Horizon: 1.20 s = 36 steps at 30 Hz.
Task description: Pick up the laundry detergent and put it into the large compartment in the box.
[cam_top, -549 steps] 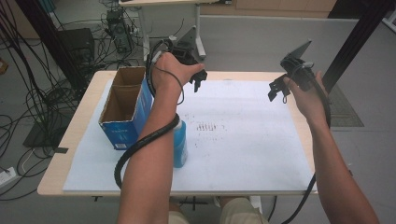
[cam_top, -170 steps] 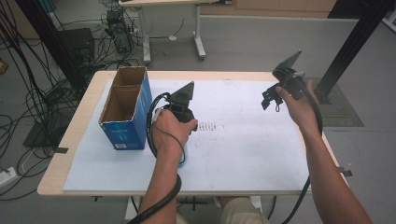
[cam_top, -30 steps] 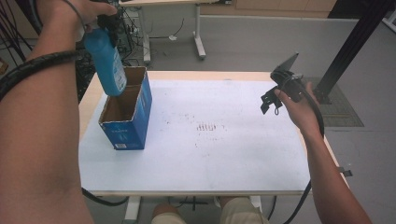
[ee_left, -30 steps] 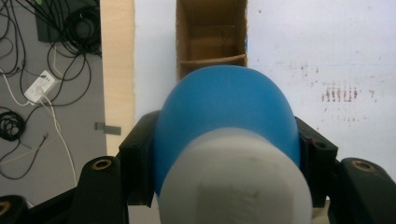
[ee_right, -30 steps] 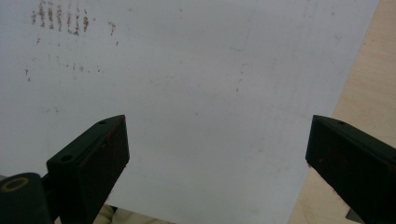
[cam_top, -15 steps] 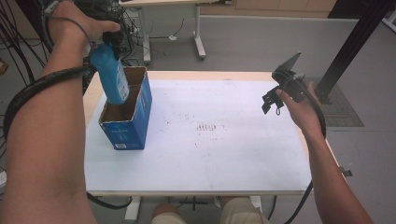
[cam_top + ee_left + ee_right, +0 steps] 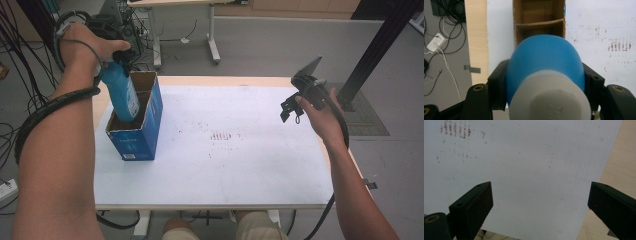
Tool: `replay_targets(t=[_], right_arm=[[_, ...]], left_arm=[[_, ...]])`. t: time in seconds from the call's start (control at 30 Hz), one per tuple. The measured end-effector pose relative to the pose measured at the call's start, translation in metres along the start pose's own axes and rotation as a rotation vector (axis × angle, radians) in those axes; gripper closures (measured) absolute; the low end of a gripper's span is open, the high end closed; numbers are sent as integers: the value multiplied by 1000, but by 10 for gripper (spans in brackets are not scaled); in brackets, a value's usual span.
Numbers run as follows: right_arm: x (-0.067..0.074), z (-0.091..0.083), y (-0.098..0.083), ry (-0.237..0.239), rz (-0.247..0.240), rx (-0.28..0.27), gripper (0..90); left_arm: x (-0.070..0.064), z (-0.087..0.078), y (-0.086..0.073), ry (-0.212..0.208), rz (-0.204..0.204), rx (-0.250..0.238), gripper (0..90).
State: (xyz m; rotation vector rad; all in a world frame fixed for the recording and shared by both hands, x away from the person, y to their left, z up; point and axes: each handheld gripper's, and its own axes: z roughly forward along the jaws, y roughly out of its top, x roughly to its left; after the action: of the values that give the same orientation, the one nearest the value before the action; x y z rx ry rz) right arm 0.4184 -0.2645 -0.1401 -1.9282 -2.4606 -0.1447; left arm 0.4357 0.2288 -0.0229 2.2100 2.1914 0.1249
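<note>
From above, the left gripper (image 7: 117,57) grasps a blue bottle (image 7: 121,95) by its neck, the bottle tilted with its base inside the open box (image 7: 142,132) at the table's (image 7: 250,80) left edge. The left gripper view adds the white cap (image 7: 550,100), both jaws pressed on the bottle, and a divider inside the box. The right gripper (image 7: 295,105) hangs over the white sheet (image 7: 225,150); its own view shows the jaws wide apart, nothing between.

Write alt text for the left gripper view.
The left gripper holds a blue bottle with a white cap between its black jaws, above an open cardboard box with an inner divider. The box stands on a white sheet over a wooden table.
</note>
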Motion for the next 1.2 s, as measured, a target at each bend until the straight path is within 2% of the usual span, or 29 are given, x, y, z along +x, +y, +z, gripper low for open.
replay_targets(t=[0.47, 1.2], right_arm=[[0, 2, 0, -7, 3, 5, 58], [-1, 3, -3, -9, 6, 5, 58]], left_arm=[[-3, 38, 3, 0, 19, 30, 378], [-10, 66, 2, -1, 34, 45, 378]])
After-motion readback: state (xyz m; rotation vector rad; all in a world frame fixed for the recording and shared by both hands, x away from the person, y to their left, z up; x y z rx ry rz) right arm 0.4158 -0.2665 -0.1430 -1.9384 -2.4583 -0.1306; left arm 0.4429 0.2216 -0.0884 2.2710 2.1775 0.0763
